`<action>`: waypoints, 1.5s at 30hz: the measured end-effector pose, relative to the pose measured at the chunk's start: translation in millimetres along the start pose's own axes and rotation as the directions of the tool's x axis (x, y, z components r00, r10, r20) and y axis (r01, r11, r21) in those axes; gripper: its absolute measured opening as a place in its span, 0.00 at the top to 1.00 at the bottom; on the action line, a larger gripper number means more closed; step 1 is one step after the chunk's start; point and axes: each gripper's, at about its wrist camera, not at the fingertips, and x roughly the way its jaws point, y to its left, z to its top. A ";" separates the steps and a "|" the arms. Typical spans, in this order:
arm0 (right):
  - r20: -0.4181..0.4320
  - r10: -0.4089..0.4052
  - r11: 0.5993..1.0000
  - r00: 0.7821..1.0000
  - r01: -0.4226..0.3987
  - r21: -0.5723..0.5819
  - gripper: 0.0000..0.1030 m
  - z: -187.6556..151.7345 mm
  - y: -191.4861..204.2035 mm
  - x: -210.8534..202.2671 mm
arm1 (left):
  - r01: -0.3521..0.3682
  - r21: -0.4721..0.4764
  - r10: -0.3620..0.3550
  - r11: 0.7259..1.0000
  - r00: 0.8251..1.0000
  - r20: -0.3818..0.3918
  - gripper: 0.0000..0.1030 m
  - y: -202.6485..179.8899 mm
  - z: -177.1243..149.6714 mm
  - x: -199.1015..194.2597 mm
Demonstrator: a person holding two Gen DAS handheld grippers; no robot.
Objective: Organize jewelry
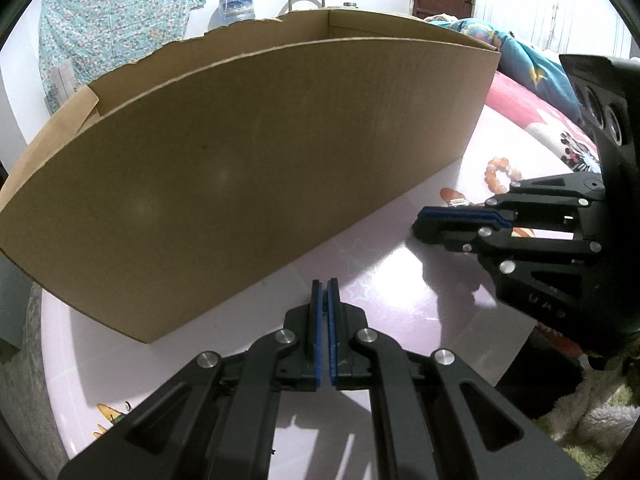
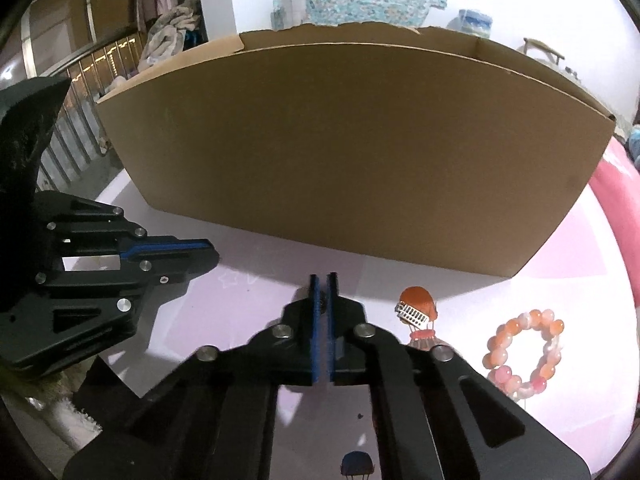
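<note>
A large open cardboard box stands on the pink table; it also shows in the right wrist view. An orange and pink bead bracelet lies on the table to the right of my right gripper; it also shows in the left wrist view. A small silver jewelry piece lies just right of the right fingertips. My left gripper is shut and empty near the box front. My right gripper is shut on a small dark item between its pads, hard to identify.
The pink table has cartoon prints. Each gripper shows in the other's view, the right one and the left one. Bedding lies behind. A metal railing is at far left.
</note>
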 end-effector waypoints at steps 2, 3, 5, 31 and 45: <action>0.000 0.010 1.000 1.000 -0.010 0.018 1.00 0.8 -1.4 -0.2 | -0.002 0.000 0.002 1.000 1.000 0.000 0.98 -0.1 0.4 0.1; 0.000 0.016 1.000 1.000 -0.016 0.025 1.00 0.0 -2.5 -1.2 | -0.002 -0.001 0.002 1.000 1.000 0.001 0.98 0.3 0.3 0.2; 0.006 0.021 0.999 1.000 -0.021 0.031 1.00 -1.7 -1.5 -5.3 | -0.001 -0.002 0.001 1.000 1.000 0.001 0.98 0.4 0.3 -0.2; -0.013 -0.048 0.999 0.999 0.048 0.000 0.85 -11.9 10.0 -8.6 | 0.000 -0.004 0.000 1.000 1.000 0.001 0.98 0.7 1.3 -0.4; -0.017 -0.048 0.999 0.999 0.049 0.015 0.96 -6.8 6.5 -13.9 | 0.000 -0.002 0.000 1.000 1.000 0.002 0.98 1.4 1.3 -0.3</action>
